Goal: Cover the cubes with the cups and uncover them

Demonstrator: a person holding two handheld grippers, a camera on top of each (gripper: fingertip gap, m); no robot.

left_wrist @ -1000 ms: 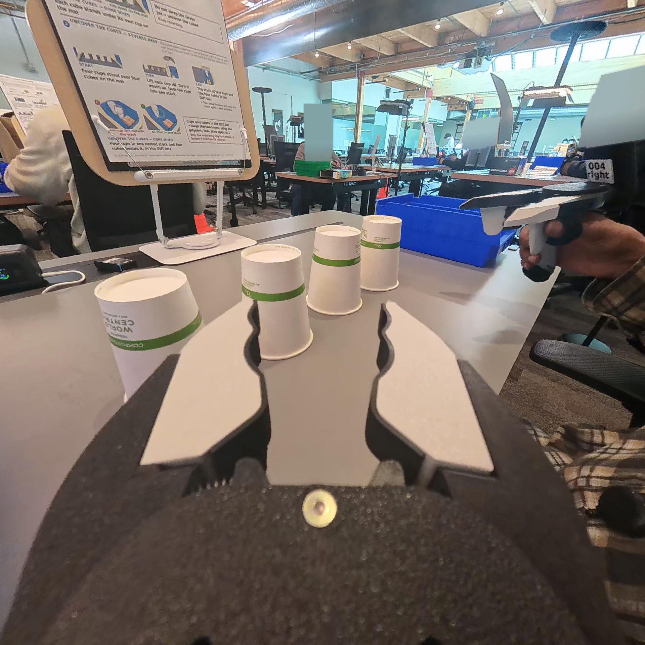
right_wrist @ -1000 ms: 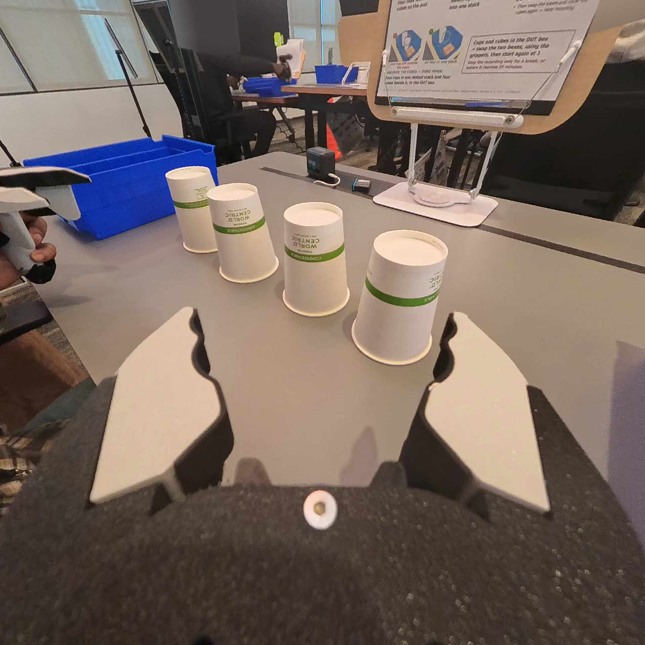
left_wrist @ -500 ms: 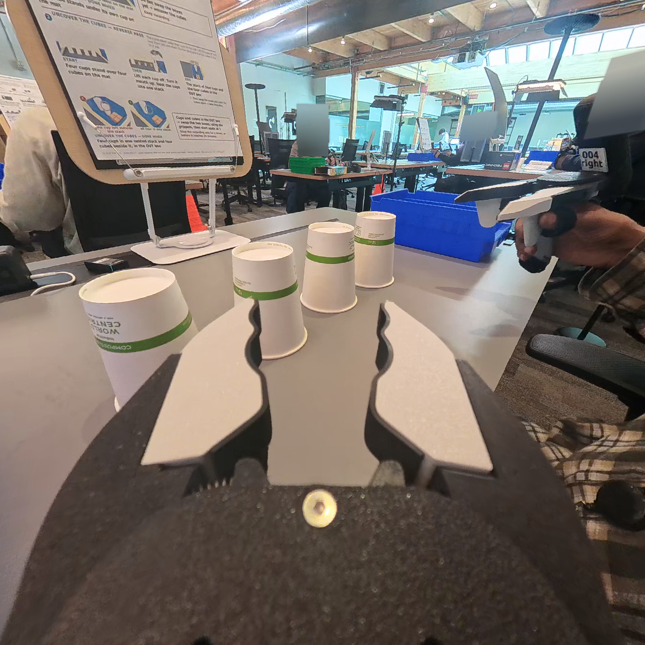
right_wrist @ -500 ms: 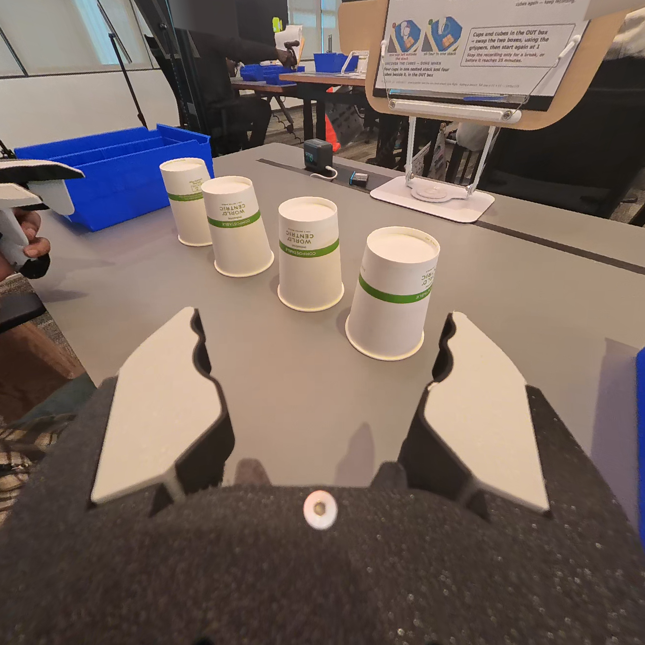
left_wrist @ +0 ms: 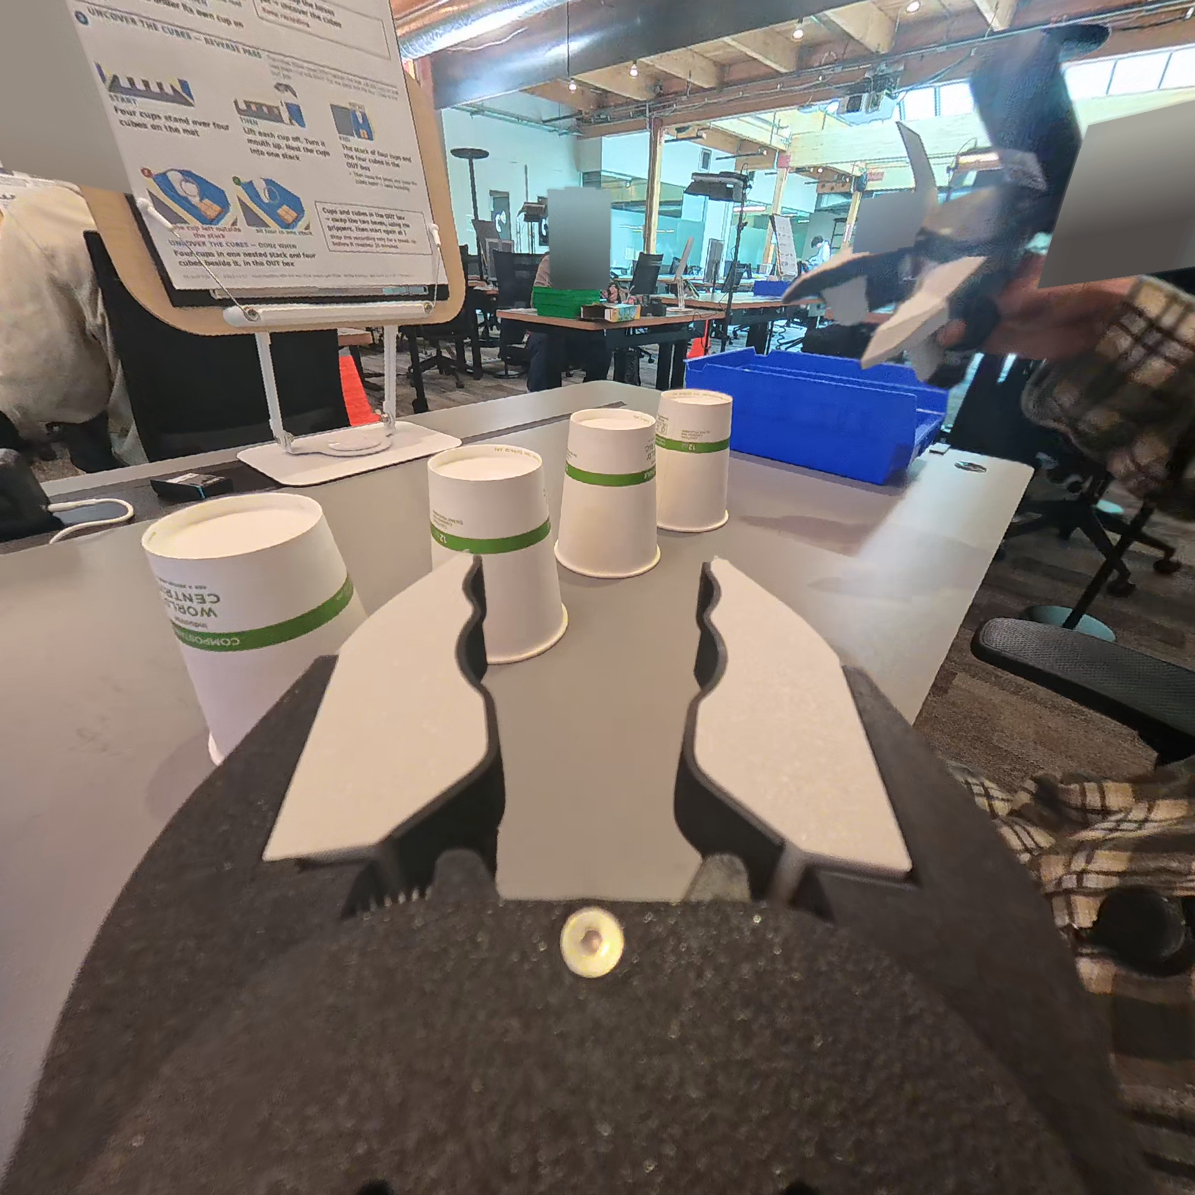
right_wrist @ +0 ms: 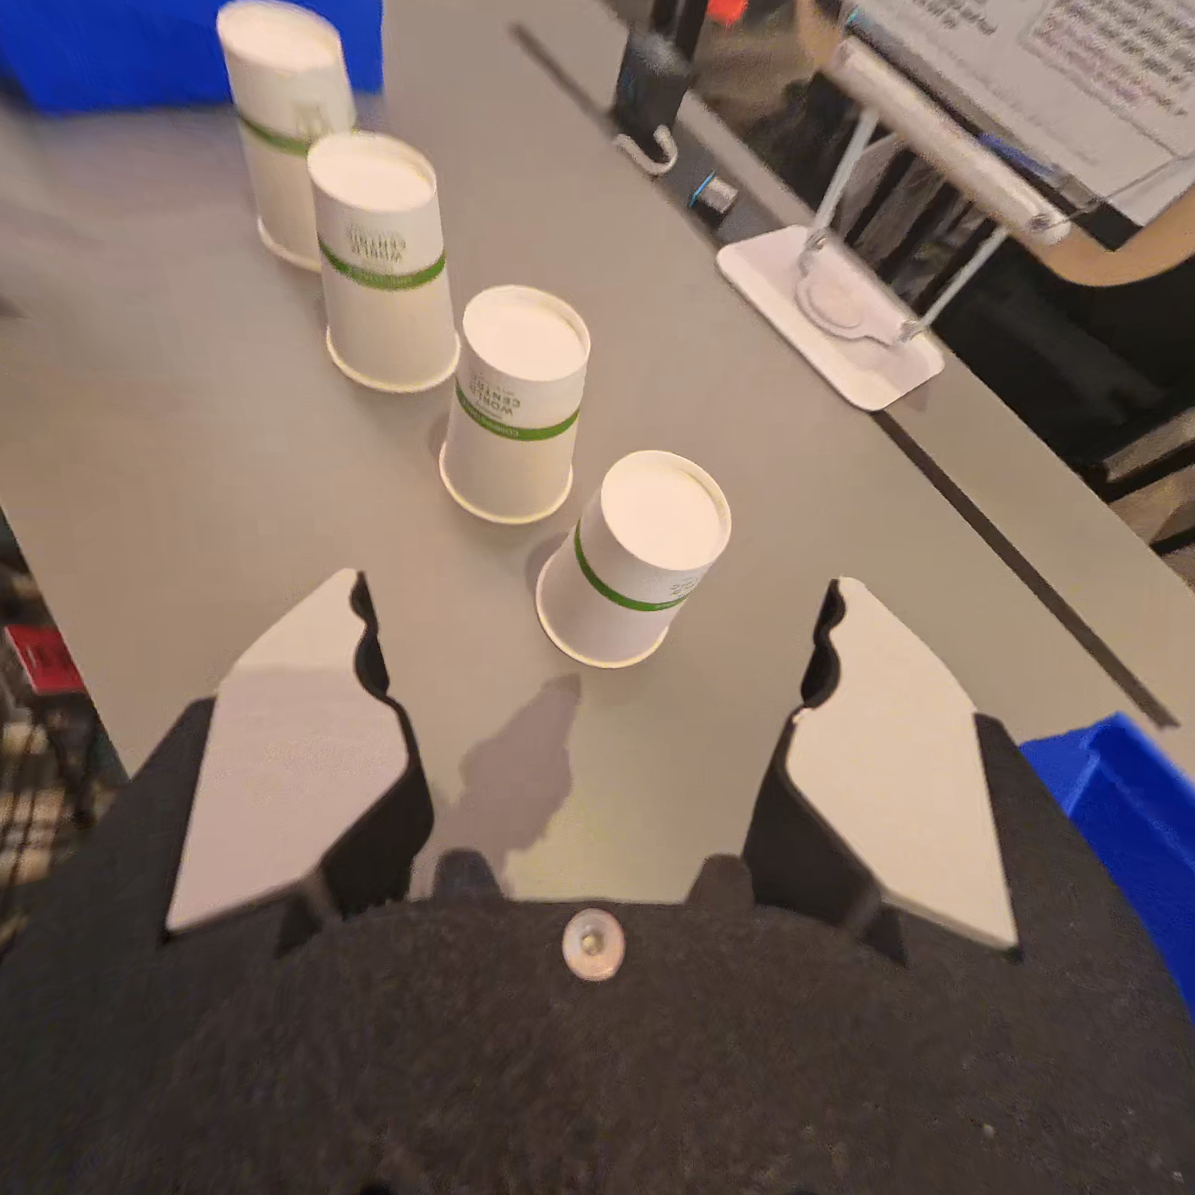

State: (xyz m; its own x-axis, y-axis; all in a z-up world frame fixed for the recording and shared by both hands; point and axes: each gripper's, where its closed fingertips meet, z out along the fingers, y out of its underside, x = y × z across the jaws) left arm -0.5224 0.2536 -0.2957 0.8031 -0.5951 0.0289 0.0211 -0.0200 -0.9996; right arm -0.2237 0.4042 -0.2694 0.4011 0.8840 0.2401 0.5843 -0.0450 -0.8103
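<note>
We see an open workshop hall with exposed timber ceiling beams hung with small spotlights and pale blue-green walls lit by daylight from high windows. Rows of wooden-topped desks with black office chairs stand on a dark patterned carpet; nearer us lies a grey table, with a blue bin at its far end

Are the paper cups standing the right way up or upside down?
Upside down. All four cups stand mouth-down on the grey table, flat white bottoms facing up.
</note>
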